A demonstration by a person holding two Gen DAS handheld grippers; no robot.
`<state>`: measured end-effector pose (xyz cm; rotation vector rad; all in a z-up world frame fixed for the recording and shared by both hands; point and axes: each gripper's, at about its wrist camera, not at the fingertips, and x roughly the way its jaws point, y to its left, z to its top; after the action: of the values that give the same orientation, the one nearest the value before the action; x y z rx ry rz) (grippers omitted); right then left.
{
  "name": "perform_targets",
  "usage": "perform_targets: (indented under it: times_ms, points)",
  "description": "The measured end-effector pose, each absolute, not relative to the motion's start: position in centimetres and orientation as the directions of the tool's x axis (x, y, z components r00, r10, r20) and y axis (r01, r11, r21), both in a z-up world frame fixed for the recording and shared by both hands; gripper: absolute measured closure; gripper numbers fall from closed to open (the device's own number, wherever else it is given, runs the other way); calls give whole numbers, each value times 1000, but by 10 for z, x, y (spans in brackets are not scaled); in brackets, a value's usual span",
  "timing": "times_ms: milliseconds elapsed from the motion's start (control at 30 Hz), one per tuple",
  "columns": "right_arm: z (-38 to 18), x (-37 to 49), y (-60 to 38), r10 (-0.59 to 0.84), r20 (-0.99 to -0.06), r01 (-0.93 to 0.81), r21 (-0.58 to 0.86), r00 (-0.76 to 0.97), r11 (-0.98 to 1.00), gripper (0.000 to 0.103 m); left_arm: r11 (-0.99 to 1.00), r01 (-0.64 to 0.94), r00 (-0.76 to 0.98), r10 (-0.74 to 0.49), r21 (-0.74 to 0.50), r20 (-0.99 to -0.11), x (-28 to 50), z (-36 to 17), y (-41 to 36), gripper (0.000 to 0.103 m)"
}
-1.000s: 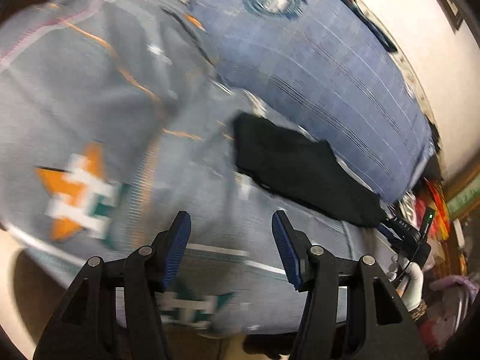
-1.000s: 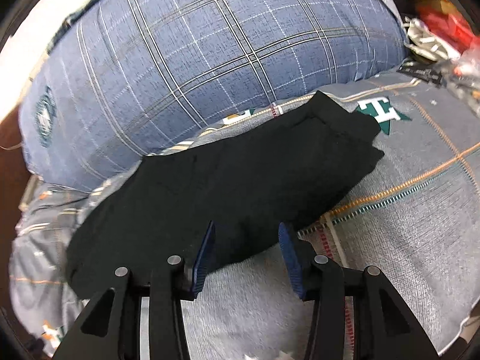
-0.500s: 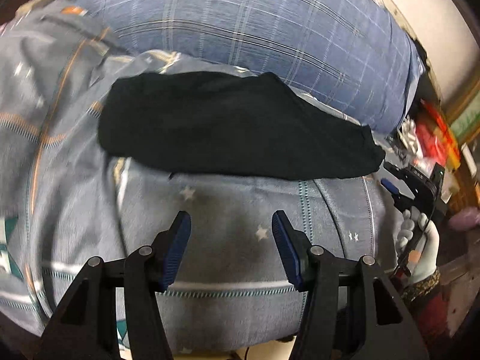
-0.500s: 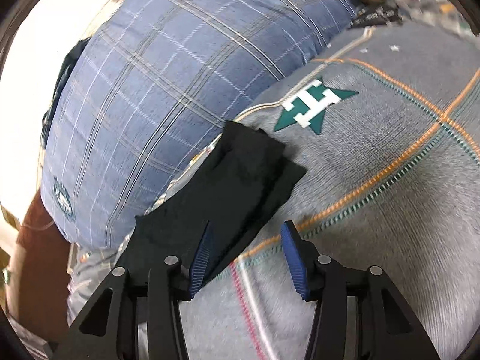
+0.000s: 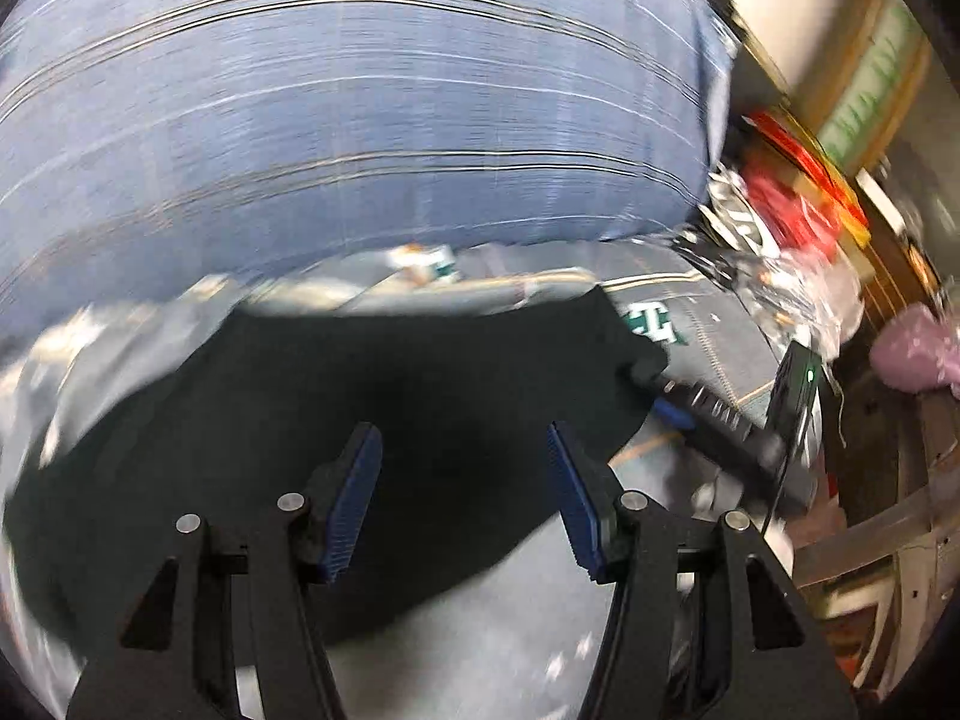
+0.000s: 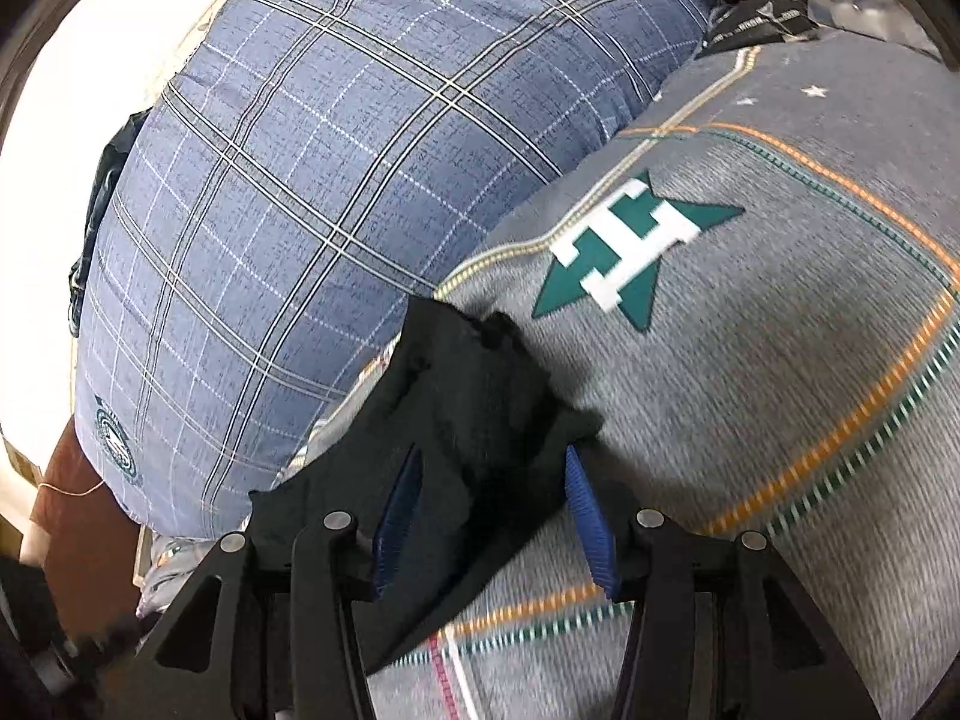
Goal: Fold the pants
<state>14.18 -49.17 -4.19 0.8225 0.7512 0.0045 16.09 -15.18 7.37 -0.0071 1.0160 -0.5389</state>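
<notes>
The black pants (image 5: 372,396) lie folded in a long strip on the grey bedspread (image 6: 750,360), against the blue plaid pillow (image 6: 372,156). My left gripper (image 5: 462,492) is open, its blue pads over the near side of the pants. My right gripper (image 6: 492,510) is open, its jaws astride the right end of the pants (image 6: 474,396). In the left wrist view the right gripper (image 5: 714,414) shows at the pants' right end. Neither gripper holds cloth.
The big blue plaid pillow (image 5: 336,114) fills the back of the bed. Red, silvery and pink clutter (image 5: 798,210) lies beyond the bed's right end. The bedspread carries a green star with a white H (image 6: 636,246).
Both grippers have closed in on the pants. The left swung from the bedspread's left side to over the pants' near edge. The right moved to the pants' right end.
</notes>
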Motion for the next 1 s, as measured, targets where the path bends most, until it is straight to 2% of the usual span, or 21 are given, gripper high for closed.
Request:
perform_targets:
  times_ms: [67,100,133,200,300,467,533,633,667,733,767,800,833,900,1000]
  points:
    - [-44,146,-492,294,-586,253,675,755,693,55,838,480,363,-458,-258,-812,187,67,-180,48]
    - [-46,147,-493,302,-581,247,680,755,690,67,822,506,334,-466,-261,-819,201,61,-198,48]
    - [-50,149,-494,323,-578,241,693,750,679,84,812,522,314,-469,-263,-825,211,55,-211,48]
    - [-57,151,-498,375,-557,227,733,741,641,88,780,558,262,-490,-284,-832,230,44,-240,48]
    - [-49,148,-500,385,-536,190,734,751,653,90,729,598,167,-520,-334,-838,247,30,-275,48]
    - [-28,139,-490,345,-551,130,649,760,750,91,673,638,47,-520,-375,-853,277,-3,-311,48]
    - [-28,141,-487,335,-565,130,629,754,766,91,647,659,3,-512,-384,-859,284,-14,-324,44]
    - [-32,144,-488,337,-579,137,623,742,770,91,607,707,-42,-476,-363,-878,281,-26,-343,43]
    - [-33,144,-490,338,-582,141,625,740,768,91,593,721,-55,-466,-358,-883,279,-29,-348,39]
    - [-36,145,-493,349,-581,146,638,735,756,91,565,769,-24,-442,-299,-897,268,-29,-358,38]
    - [-37,145,-494,353,-579,146,643,735,751,91,561,783,-9,-423,-270,-906,265,-29,-361,51]
    - [-38,145,-493,353,-579,145,643,735,752,91,561,790,6,-411,-248,-911,263,-28,-363,69]
    - [-38,145,-493,355,-576,142,644,736,752,91,561,787,1,-417,-257,-909,263,-25,-361,70]
    - [-36,144,-492,365,-560,125,653,744,747,91,565,777,6,-445,-276,-895,262,-17,-354,81]
    - [-26,142,-485,388,-519,78,668,761,741,92,583,756,35,-491,-298,-871,260,0,-334,83]
